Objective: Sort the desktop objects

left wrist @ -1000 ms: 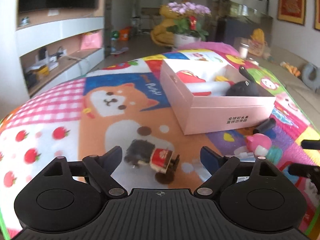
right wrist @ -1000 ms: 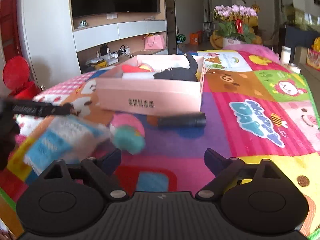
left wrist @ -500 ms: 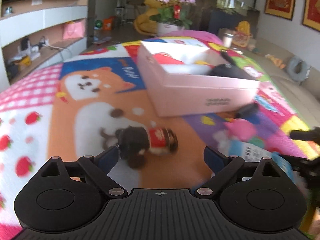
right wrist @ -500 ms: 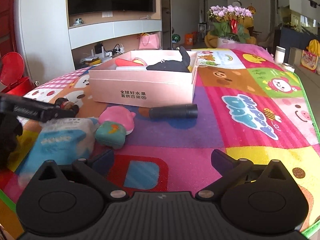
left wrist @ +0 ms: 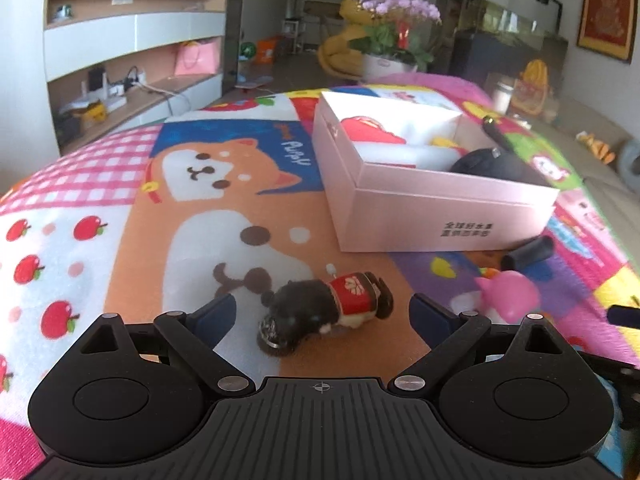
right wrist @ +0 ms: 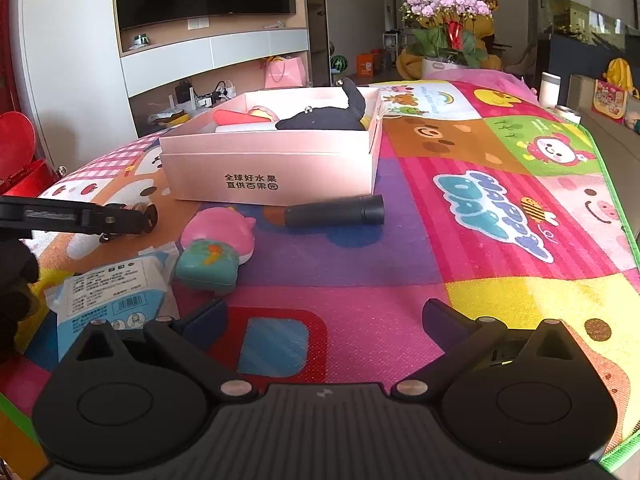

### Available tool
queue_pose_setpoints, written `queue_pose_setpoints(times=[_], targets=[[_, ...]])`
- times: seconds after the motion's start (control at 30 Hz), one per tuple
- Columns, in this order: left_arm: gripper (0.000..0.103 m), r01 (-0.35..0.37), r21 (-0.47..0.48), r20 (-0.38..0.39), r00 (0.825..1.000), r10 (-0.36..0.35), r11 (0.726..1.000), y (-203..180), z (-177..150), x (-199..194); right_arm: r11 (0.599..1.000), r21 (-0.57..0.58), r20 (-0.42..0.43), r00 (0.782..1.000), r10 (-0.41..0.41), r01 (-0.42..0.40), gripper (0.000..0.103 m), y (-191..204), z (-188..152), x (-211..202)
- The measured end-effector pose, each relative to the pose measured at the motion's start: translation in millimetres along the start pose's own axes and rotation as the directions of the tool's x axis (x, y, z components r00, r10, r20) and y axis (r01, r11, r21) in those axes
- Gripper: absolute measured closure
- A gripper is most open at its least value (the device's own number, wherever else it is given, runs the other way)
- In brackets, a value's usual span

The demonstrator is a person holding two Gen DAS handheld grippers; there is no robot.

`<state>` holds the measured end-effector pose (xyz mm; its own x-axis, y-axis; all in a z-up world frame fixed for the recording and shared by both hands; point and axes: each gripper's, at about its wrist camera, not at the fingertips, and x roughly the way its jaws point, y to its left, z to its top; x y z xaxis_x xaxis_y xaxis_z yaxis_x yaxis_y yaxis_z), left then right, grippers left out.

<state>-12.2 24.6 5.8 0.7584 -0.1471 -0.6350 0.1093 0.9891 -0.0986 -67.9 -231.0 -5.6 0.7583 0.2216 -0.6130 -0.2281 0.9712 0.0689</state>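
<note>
A small dark toy figure with a red middle (left wrist: 320,312) lies on its side on the colourful mat, between the open fingers of my left gripper (left wrist: 322,318). A pink box (left wrist: 436,204) holding red, white and black items stands beyond it; it also shows in the right wrist view (right wrist: 272,168). A pink and teal toy (right wrist: 218,250), a black cylinder (right wrist: 334,212) and a blue-white packet (right wrist: 108,300) lie in front of the box. My right gripper (right wrist: 324,318) is open and empty above the mat. The left gripper's finger (right wrist: 80,220) shows at the left.
The mat (right wrist: 500,208) covers a table whose right edge is near a sofa. A potted orchid (right wrist: 448,28) and a TV wall unit (right wrist: 208,48) stand beyond. A red object (right wrist: 16,160) sits at the far left.
My left gripper has drawn closer to the dark toy, which now lies between its fingers. My right gripper has pulled back and risen a little; the pink toy and packet look sharper.
</note>
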Motion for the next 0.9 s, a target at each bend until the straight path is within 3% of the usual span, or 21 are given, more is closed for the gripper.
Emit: queue_pose_setpoints(times=[0.07, 0.1, 0.33, 0.5, 0.6, 0.77, 0.9], targets=[[0.016, -0.016, 0.015, -0.001, 1.0, 0.016, 1.0, -2, 1, 4, 1.0, -0.001, 0.001, 1.0, -0.004, 0.004, 0.0, 0, 0, 0], [0.027, -0.024, 0.026, 0.006, 1.0, 0.024, 0.999, -2, 1, 4, 1.0, -0.001, 0.001, 1.0, -0.006, 0.006, 0.0, 1, 0, 0], [0.03, 0.017, 0.092, 0.014, 1.0, -0.019, 0.996, 0, -10, -11, 1.0, 0.008, -0.003, 1.0, 0.003, -0.003, 0.0, -1, 1, 0], [0.027, 0.081, 0.117, -0.012, 0.997, -0.08, 0.99, 5, -29, -36, 1.0, 0.016, 0.03, 1.0, -0.007, 0.007, 0.0, -9, 21, -2], [0.009, 0.081, 0.095, -0.013, 0.997, -0.08, 0.992, 11, -36, -44, 0.999, -0.008, 0.026, 0.999, -0.038, 0.038, 0.0, -11, 41, 11], [0.008, 0.092, 0.051, 0.011, 0.996, -0.093, 0.994, 18, -37, -49, 0.995, -0.072, -0.032, 0.996, -0.077, 0.075, 0.0, -3, 60, 53], [0.007, 0.107, 0.026, 0.012, 0.994, -0.107, 0.994, 22, -37, -48, 0.995, -0.061, -0.084, 0.993, -0.084, 0.079, 0.0, -3, 68, 81]])
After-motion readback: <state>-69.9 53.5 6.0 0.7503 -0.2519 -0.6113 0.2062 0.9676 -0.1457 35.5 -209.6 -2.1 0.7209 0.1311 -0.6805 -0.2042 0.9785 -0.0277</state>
